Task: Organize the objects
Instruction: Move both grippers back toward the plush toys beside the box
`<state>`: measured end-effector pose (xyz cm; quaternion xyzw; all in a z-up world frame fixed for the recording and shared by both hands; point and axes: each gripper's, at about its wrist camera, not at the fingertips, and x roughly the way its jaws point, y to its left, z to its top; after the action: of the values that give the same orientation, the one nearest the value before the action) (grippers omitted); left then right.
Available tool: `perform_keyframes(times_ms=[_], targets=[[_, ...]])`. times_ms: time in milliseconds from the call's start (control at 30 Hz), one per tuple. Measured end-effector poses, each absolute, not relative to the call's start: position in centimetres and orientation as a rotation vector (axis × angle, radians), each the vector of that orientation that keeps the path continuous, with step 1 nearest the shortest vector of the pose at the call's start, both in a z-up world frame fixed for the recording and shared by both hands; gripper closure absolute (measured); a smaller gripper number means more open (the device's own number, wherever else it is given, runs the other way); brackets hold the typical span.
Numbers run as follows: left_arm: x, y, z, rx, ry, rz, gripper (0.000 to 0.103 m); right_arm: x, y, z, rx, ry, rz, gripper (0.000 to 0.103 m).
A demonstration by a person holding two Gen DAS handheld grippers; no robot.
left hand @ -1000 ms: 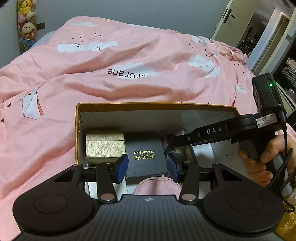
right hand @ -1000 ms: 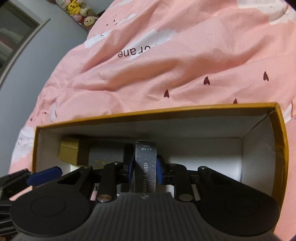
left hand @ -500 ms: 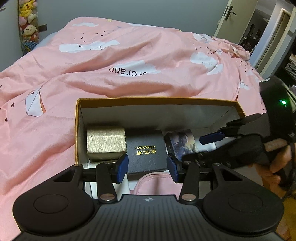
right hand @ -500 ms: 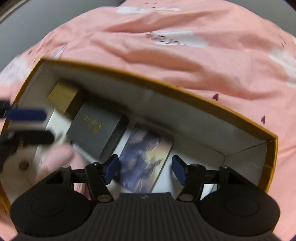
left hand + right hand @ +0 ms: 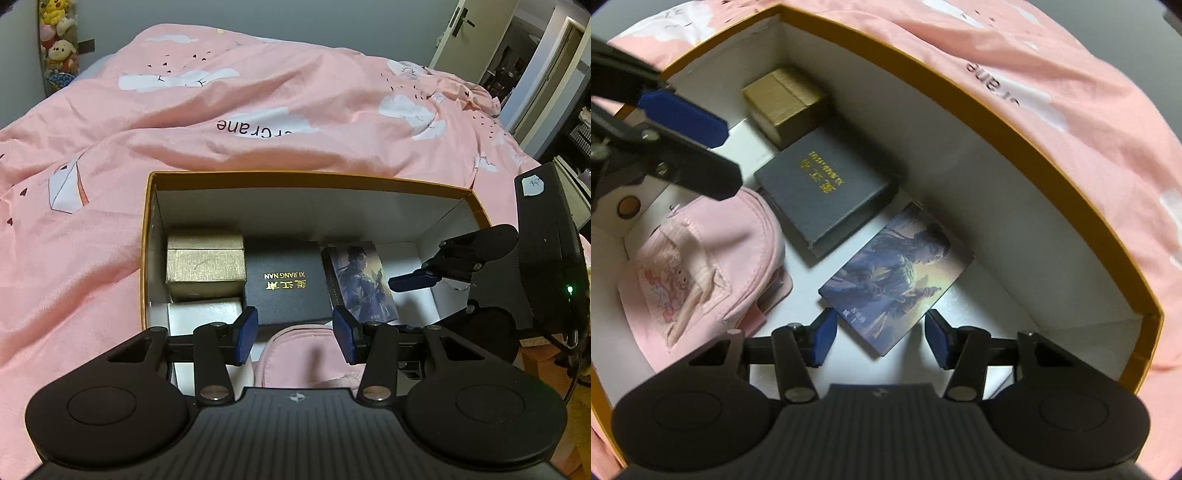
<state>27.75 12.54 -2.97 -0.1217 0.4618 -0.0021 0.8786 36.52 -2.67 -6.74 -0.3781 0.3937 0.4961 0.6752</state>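
Observation:
An orange-rimmed cardboard box (image 5: 314, 177) (image 5: 997, 118) sits on the bed. Along its far wall lie a gold box (image 5: 205, 258) (image 5: 783, 98), a black box with gold lettering (image 5: 286, 284) (image 5: 823, 192) and an illustrated card box (image 5: 360, 280) (image 5: 897, 273), flat with its picture up. A pink pouch (image 5: 306, 354) (image 5: 698, 266) lies nearer, beside a white box (image 5: 203, 310). My left gripper (image 5: 295, 338) hovers open above the pouch. My right gripper (image 5: 879, 338) hangs over the near corner of the card box. Its jaws are closing, with the pads clear of the box.
The box rests on a rumpled pink duvet (image 5: 258, 110) with cloud prints. Plush toys (image 5: 57, 37) hang at the far left wall. A door (image 5: 469, 37) stands at the far right. The right part of the box floor (image 5: 1008, 295) is bare white.
My right gripper let go of the card box, which now lies flat. The gripper rolled, opened and drew back to the right. My left gripper stayed put.

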Motion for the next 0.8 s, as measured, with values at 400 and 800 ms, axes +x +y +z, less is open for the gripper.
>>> perform_keyframes(times_ms=[400,800], targets=[[27.7,12.7,-3.0,-0.273,0.958,-0.003,0.051,37.2,-2.3,-6.7,-0.824,0.853,1.131,0.057],[23.7,10.2,1.3,-0.24,0.803,-0.068,0.051,35.2,-6.3,-1.8,-0.662,0.805,1.071,0.058]])
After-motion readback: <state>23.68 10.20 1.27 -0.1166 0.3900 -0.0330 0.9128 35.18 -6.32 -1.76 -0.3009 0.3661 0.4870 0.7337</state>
